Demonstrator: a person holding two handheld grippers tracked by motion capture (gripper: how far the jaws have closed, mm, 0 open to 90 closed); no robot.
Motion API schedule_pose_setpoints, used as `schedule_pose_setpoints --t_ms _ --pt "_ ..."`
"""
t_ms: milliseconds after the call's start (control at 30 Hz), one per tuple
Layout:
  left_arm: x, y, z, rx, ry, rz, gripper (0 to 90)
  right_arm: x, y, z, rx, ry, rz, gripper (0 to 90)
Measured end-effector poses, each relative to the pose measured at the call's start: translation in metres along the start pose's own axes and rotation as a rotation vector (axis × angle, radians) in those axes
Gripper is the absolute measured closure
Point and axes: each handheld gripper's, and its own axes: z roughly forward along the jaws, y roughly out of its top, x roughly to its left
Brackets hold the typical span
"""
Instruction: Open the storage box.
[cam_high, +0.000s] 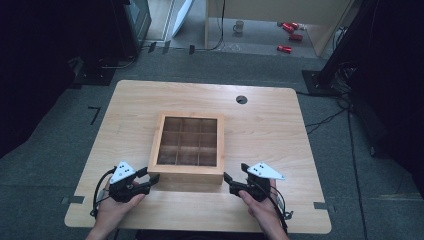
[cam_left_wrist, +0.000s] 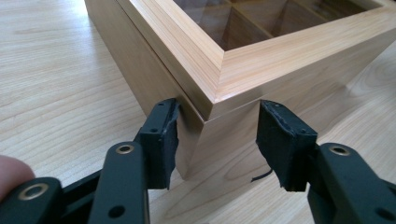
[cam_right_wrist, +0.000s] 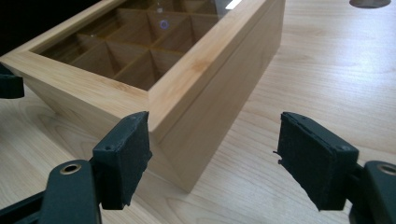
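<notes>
Wooden box: a light wood box with a see-through lid and nine small square spaces inside sits in the middle of the desk, its front side facing the person.
Lid: it looks shut, lying flat on the box.
Step now: both tools are getting into place at the two front corners of the box. I think this is the reach before a grab.
Left hand-held gripper: the left hand-held gripper is spread wide at the front left corner. In the left gripper view one pad is just beside the left wall of the box and the other pad is in front of the front wall, so the corner sticks in between them. It holds nothing.
Right hand-held gripper: the right hand-held gripper is spread wide too, near the front right corner. One pad is by the front wall and the other pad is well out over the bare desk. It holds nothing.
Next move: the pads may need to close on the lid edge or the walls, both sides together, so the box does not slide or twist.
Hands: both hands come in from the near edge of the desk, low and level, tools pointing forward and a bit toward each other.
</notes>
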Motion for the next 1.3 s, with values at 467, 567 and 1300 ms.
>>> schedule_pose_setpoints --t_ms 467,567,1300 --pt "0.001 0.003 -0.005 0.016 0.005 -0.017 60.9 0.009 0.008 0.001 0.003 0.082 -0.053 24.4" --pt "0.001 0.004 -0.006 0.018 0.002 -0.011 60.9 0.009 0.01 0.0 -0.002 0.083 -0.06 24.4" --pt "0.001 0.017 -0.012 -0.033 -0.01 -0.005 62.8 0.02 0.012 0.015 -0.002 0.023 -0.195 20.0"
